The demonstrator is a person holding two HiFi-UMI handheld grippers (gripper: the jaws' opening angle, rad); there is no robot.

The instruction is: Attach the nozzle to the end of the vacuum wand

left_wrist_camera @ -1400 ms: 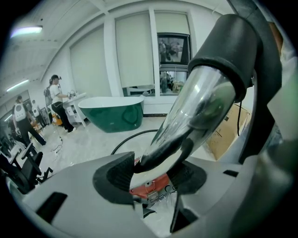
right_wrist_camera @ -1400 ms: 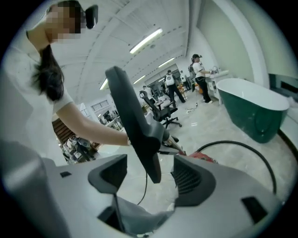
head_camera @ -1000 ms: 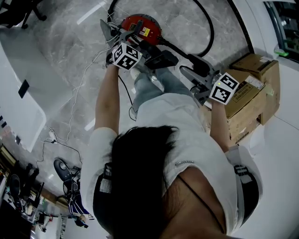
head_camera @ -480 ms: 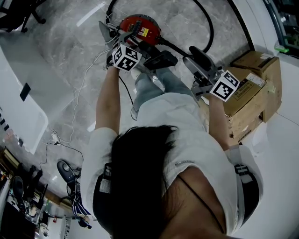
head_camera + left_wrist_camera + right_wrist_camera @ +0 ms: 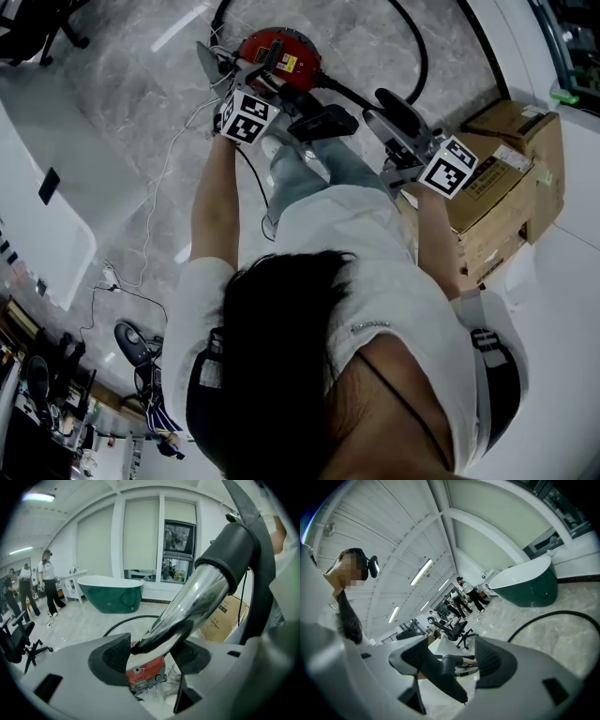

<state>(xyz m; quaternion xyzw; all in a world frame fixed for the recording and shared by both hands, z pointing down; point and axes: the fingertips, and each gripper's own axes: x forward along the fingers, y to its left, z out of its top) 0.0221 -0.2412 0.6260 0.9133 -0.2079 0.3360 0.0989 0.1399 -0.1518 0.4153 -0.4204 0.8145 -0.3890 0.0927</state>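
A shiny tube with a black cuff, the vacuum wand [image 5: 201, 592], slants down from the upper right, and its tip lies between the pads of my left gripper [image 5: 150, 656]. Those jaws are opening and a gap shows beside the tube. A dark grey nozzle [image 5: 440, 674] with a round collar sits in my right gripper [image 5: 452, 660], which is shut on it. In the head view the left gripper [image 5: 223, 70] is in front of the red vacuum canister [image 5: 281, 52]. There the right gripper [image 5: 392, 120] carries the nozzle [image 5: 398, 112] to the right of it.
Cardboard boxes [image 5: 506, 178] stand close on the right. A black hose [image 5: 419, 56] loops from the canister across the marble floor, and thin cables [image 5: 150, 206] trail on the left. A green bathtub [image 5: 112, 592], an office chair [image 5: 14, 644] and people [image 5: 47, 578] are farther off.
My right gripper has moved a little up and to the left with the nozzle, closer to the left one. The left gripper has stayed put and rolled slightly.
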